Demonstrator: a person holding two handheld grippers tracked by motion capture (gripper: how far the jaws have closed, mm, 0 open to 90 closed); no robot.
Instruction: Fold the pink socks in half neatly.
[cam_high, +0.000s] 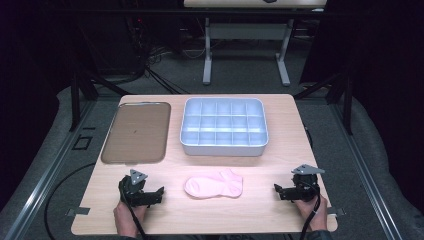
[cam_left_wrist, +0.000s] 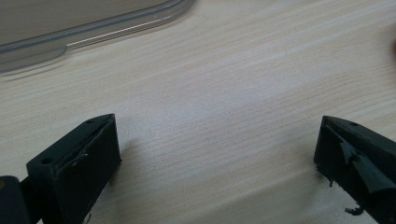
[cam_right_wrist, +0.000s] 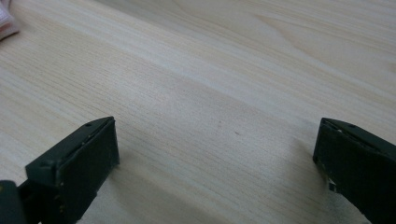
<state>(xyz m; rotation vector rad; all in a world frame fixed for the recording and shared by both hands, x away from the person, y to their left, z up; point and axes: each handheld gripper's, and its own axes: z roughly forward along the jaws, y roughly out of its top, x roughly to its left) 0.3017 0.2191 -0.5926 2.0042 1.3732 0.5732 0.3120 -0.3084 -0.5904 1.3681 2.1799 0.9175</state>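
Note:
A pink sock (cam_high: 214, 185) lies flat near the front middle of the wooden table (cam_high: 280, 210). My left gripper (cam_high: 159, 194) rests on the table to the sock's left, held by a hand, open, its jaws wide apart over bare wood (cam_left_wrist: 215, 140). To the sock's right my right gripper (cam_high: 278, 191) also stands open, nothing between its jaws (cam_right_wrist: 215, 154). A pink corner of the sock (cam_right_wrist: 5, 21) shows at the top left of the right gripper view.
A grey-white divided bin (cam_high: 223, 146) with several compartments sits at the back middle. A flat brown tray (cam_high: 136, 132) lies left of it; its rim (cam_left_wrist: 84, 30) shows in the left gripper view. Another table stands beyond on the dark floor.

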